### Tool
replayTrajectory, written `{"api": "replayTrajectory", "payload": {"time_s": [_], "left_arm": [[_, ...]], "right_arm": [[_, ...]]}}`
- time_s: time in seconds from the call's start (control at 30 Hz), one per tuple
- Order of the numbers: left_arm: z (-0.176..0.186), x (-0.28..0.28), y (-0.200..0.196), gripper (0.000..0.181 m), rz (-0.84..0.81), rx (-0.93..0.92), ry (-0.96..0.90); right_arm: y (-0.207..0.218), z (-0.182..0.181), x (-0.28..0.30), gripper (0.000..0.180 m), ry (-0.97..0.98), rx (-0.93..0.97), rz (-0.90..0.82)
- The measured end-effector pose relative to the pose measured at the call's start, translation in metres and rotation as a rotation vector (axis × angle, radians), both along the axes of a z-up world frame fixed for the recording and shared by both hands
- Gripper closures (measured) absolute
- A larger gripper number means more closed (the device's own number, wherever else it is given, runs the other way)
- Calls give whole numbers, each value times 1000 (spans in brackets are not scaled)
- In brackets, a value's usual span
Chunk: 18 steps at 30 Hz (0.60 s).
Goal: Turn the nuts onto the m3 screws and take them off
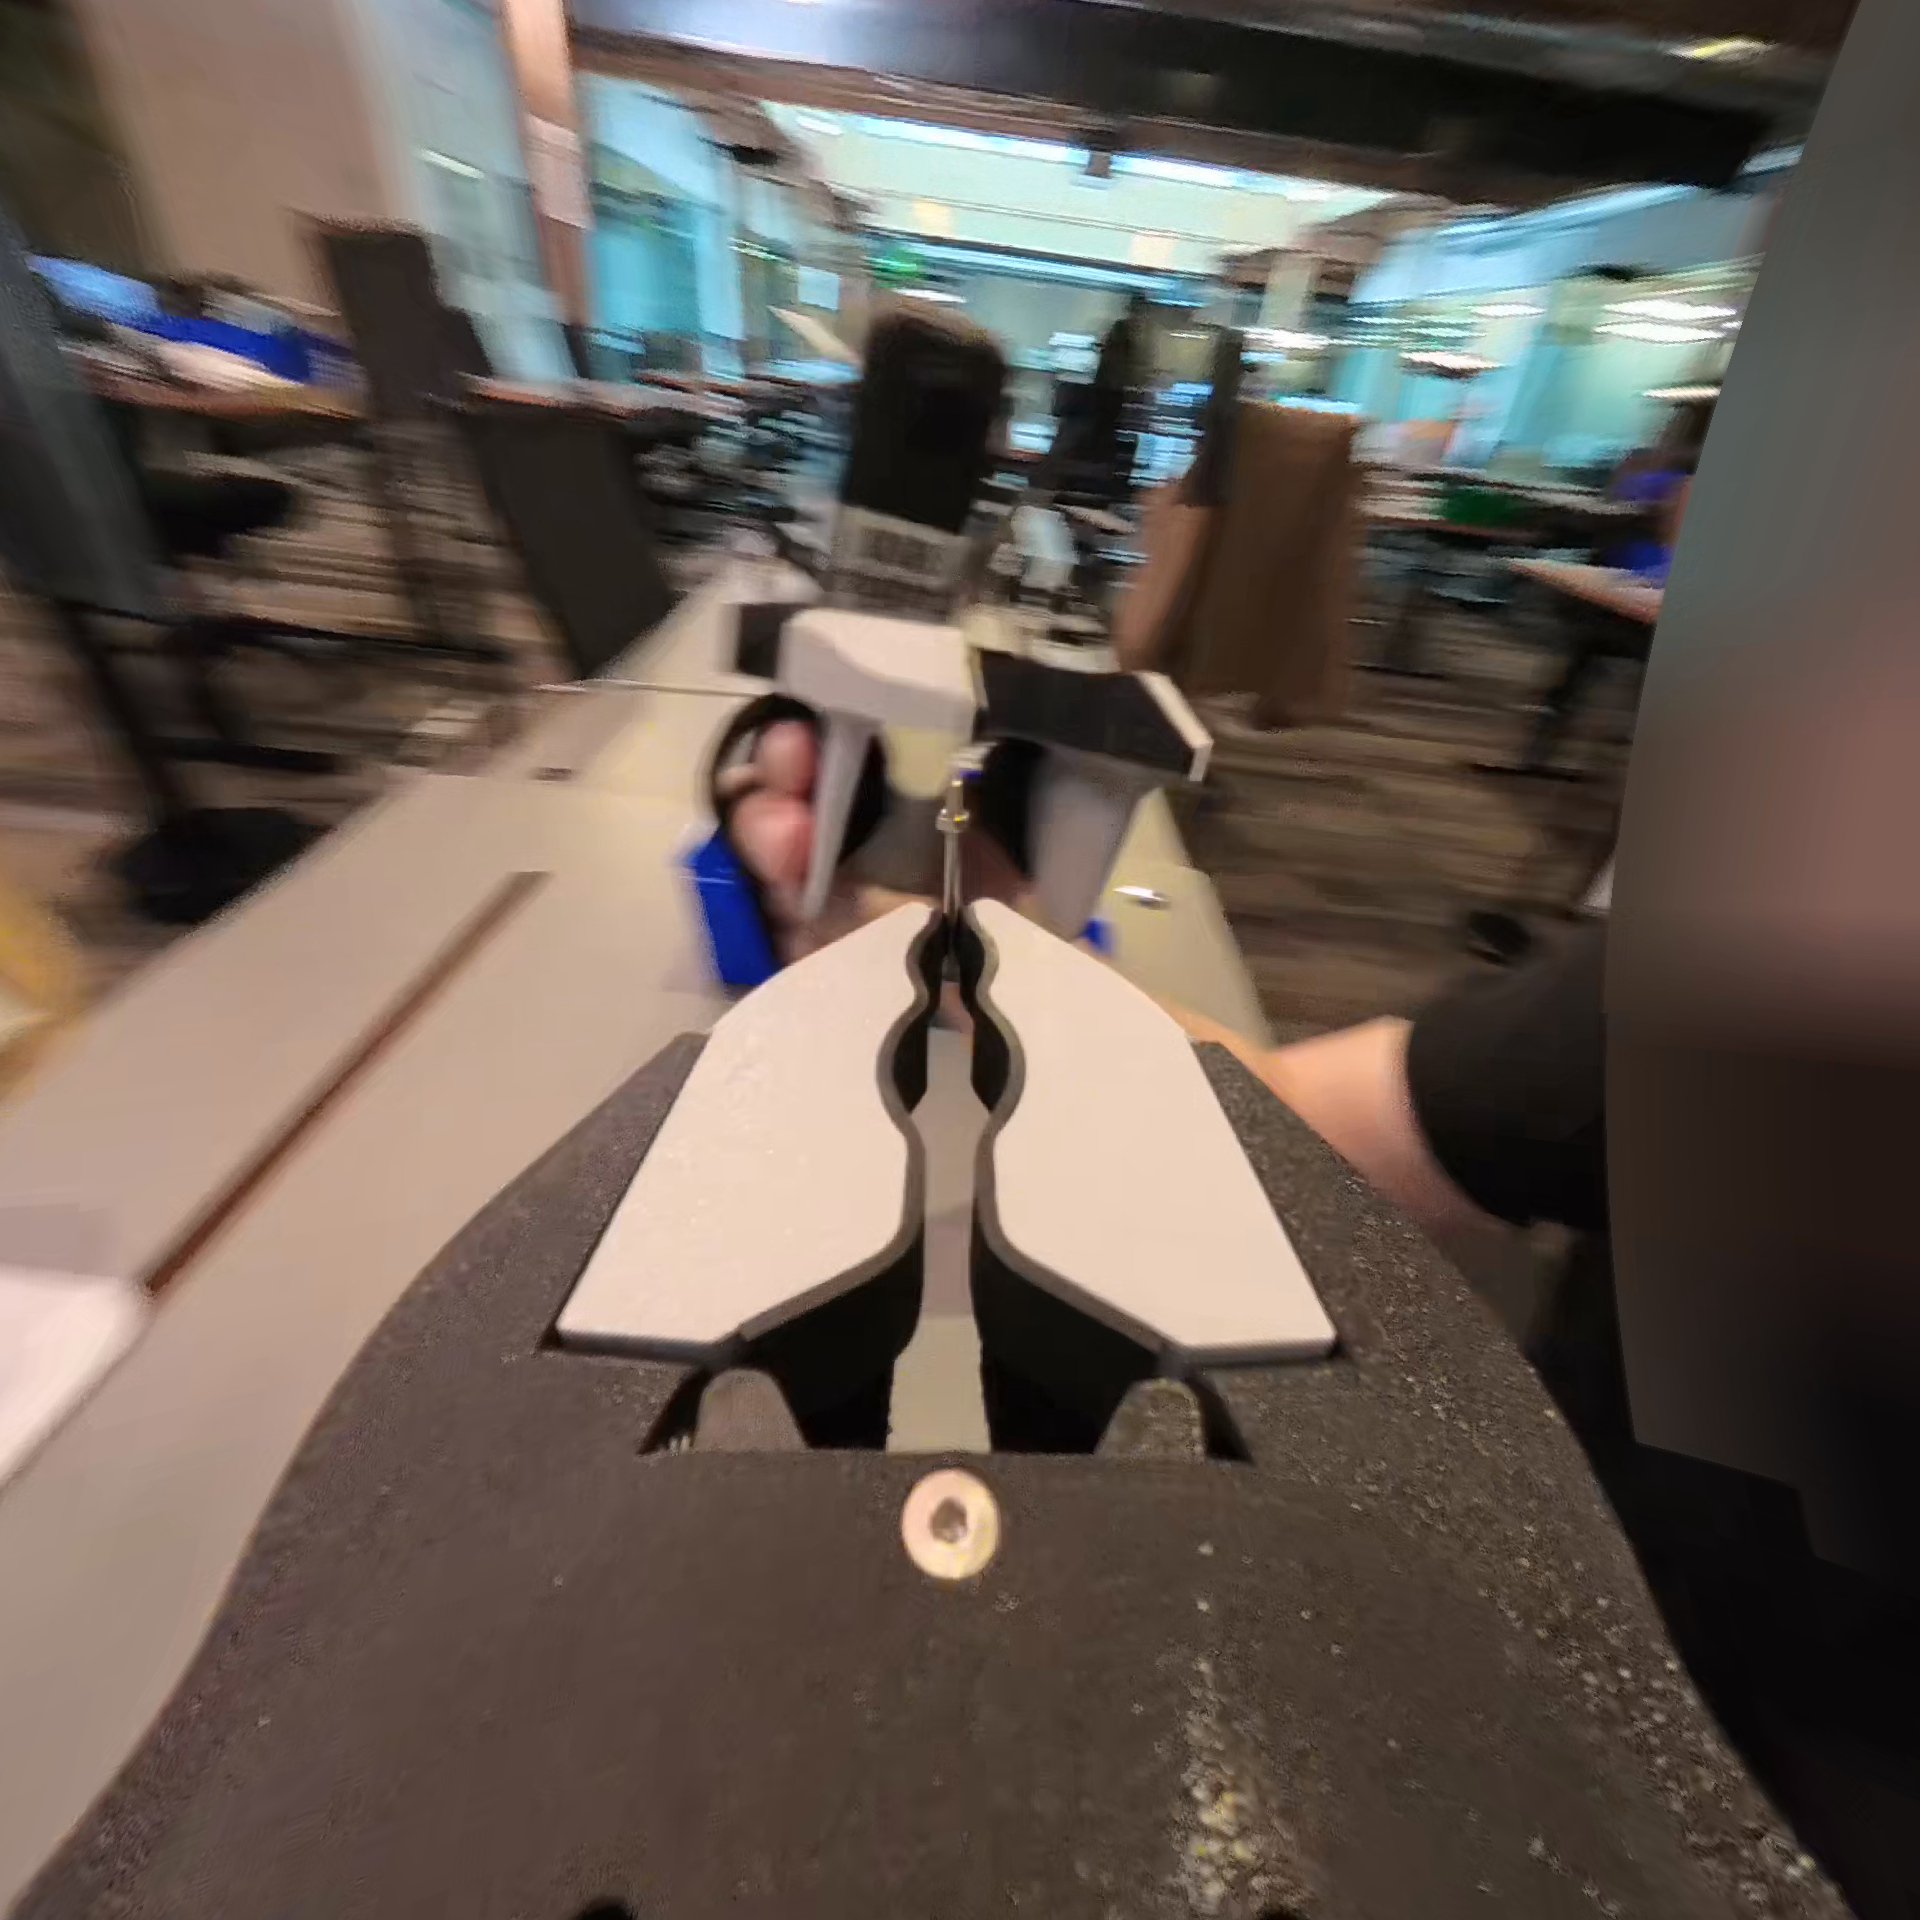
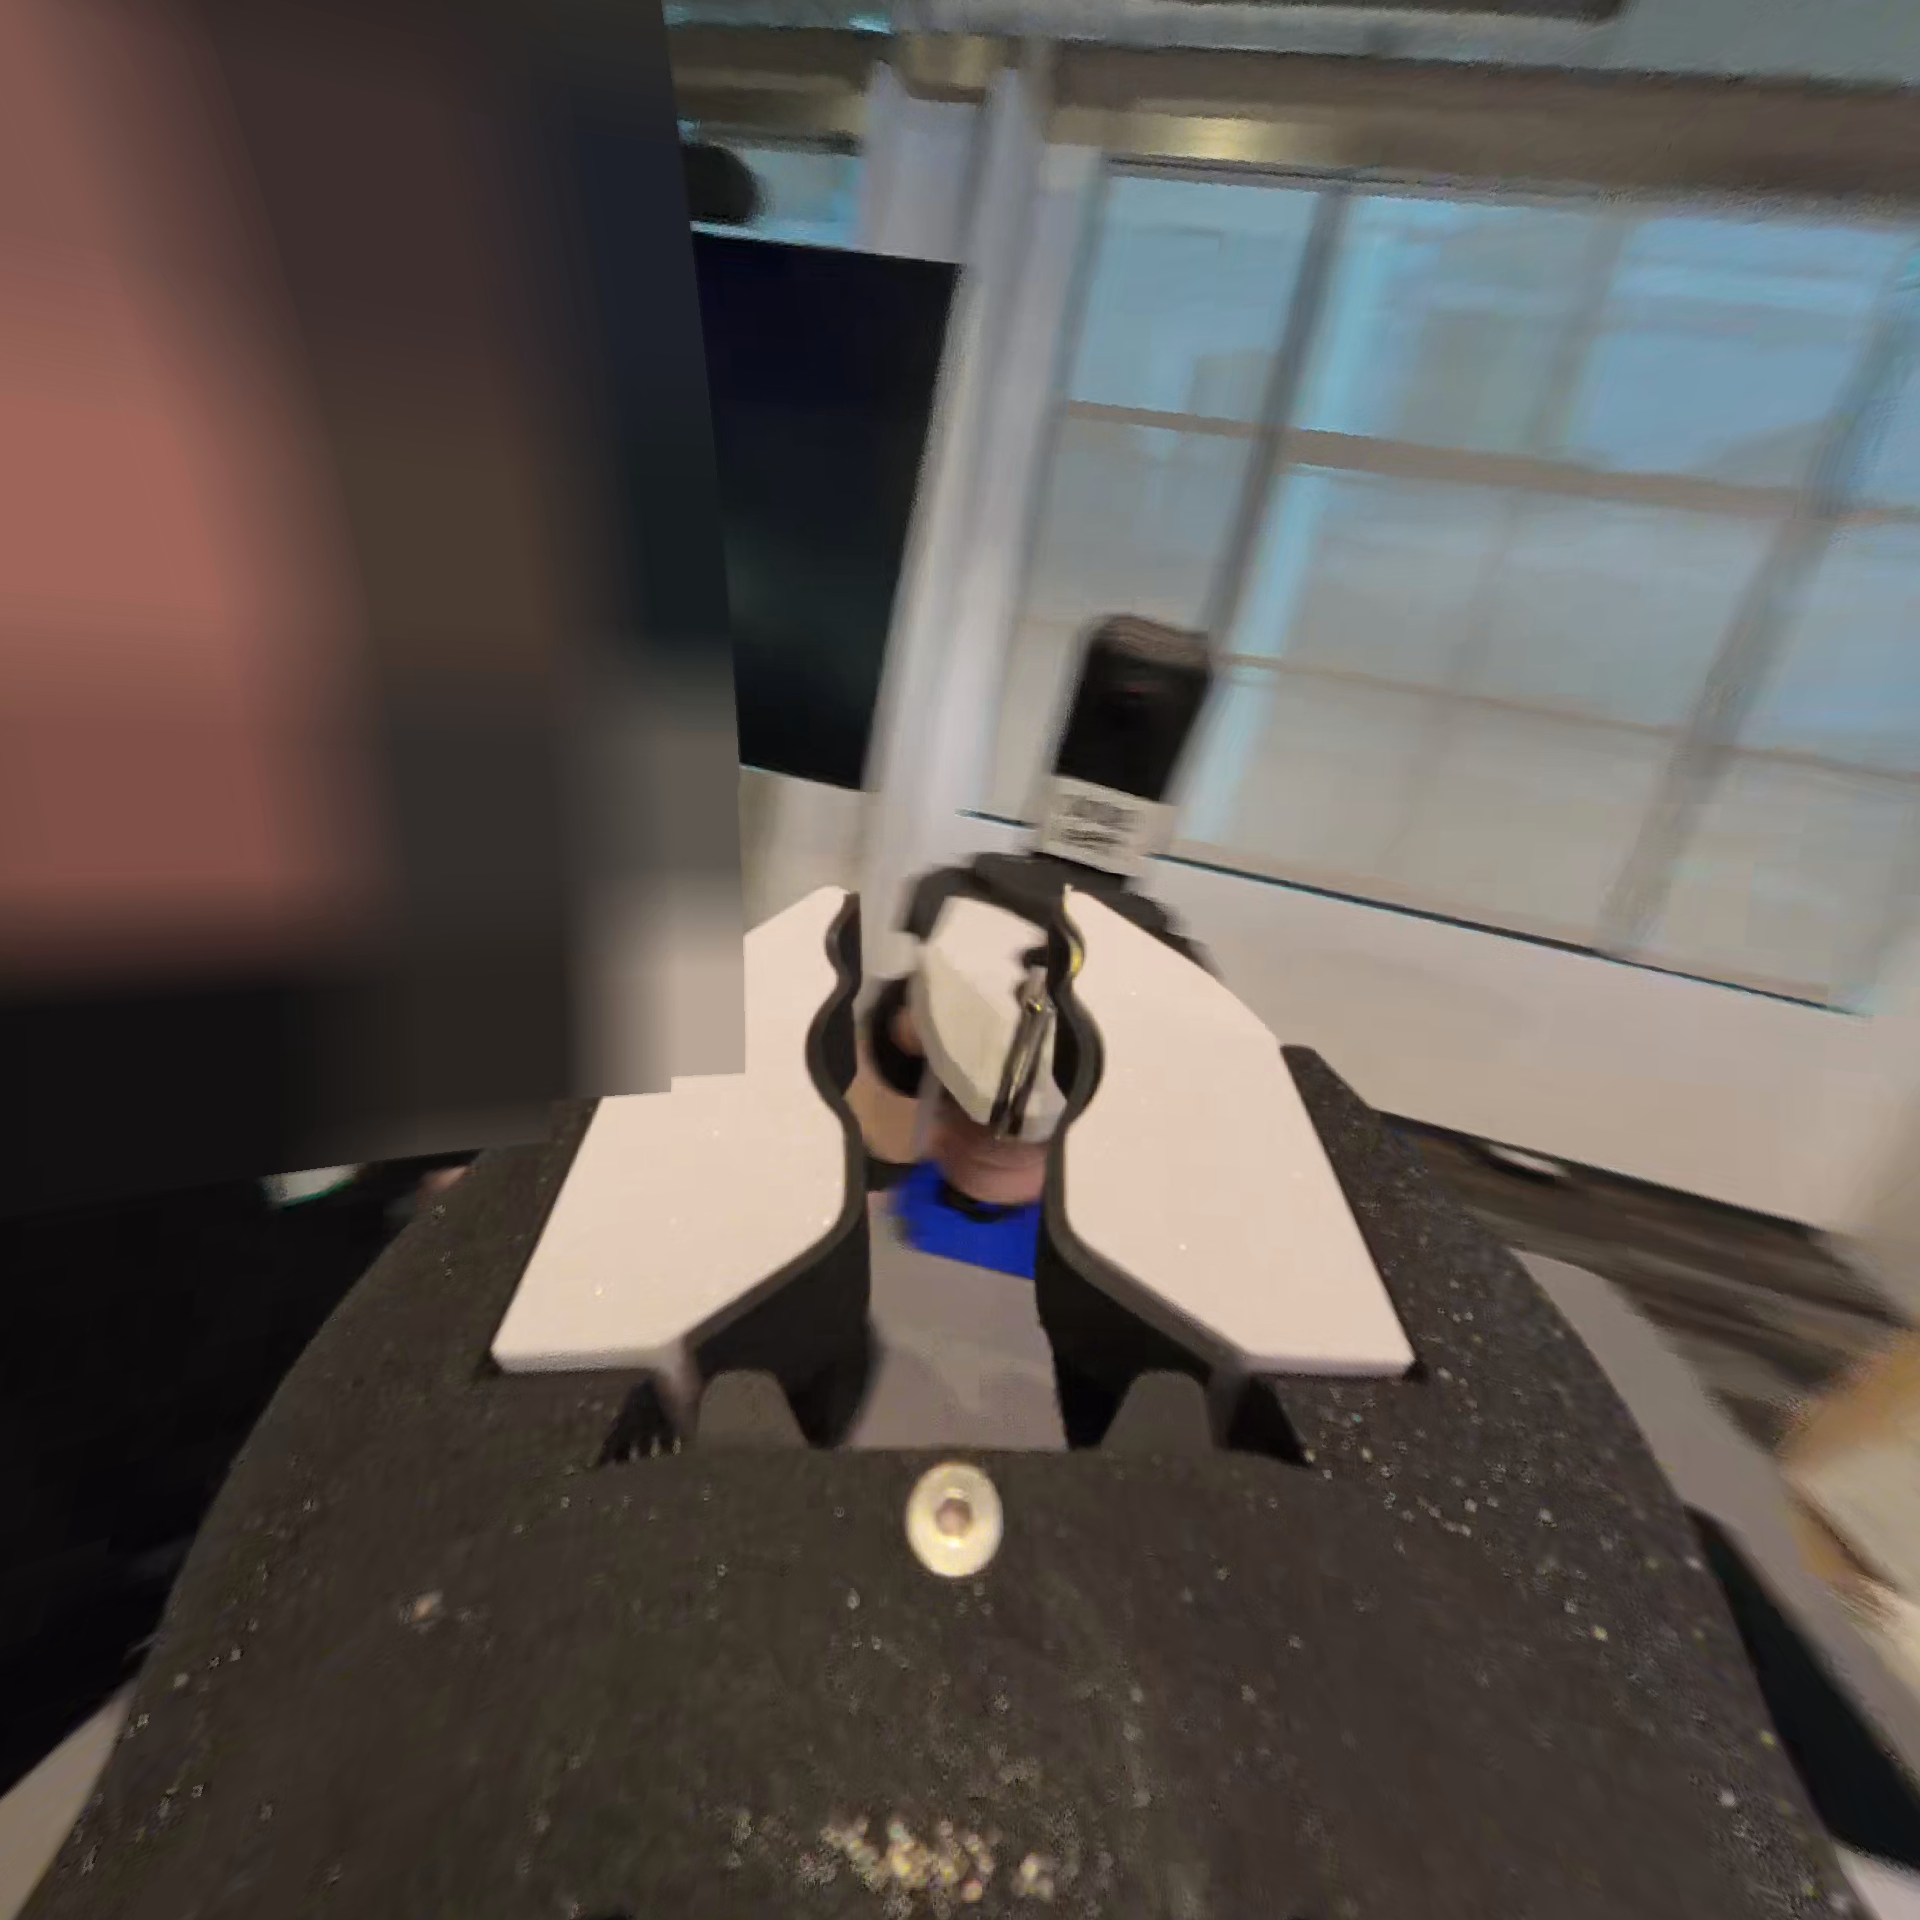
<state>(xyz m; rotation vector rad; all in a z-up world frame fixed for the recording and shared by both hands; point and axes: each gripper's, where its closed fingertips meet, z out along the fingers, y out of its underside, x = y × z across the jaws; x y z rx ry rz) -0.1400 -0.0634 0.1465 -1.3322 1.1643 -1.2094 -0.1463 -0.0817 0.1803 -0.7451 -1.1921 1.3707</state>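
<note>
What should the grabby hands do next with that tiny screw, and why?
Probably bring the right gripper in to pinch the nut and give it a small twist. The left gripper is shut on the screw, and the right fingers stand open on either side.

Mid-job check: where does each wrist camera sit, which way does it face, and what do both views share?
Left wrist view: sits on the left gripper, looks along its fingers, shut on the screw; a forearm shows at right.
Right wrist view: sits on the right gripper, open, facing the windows.
Shared: each shows the other gripper opposite, the screw, and the blue bin.
</note>
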Motion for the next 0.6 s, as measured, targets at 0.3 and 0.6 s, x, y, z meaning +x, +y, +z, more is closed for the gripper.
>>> {"api": "replayTrajectory", "payload": {"time_s": [0.3,0.6], "left_arm": [[19,-22,23,179,279,107,-38],[17,-16,20,179,259,119,-21]], "right_arm": [[55,1,-11,142,-118,-89,-547],[52,5,-17,145,-87,-100,-552]]}}
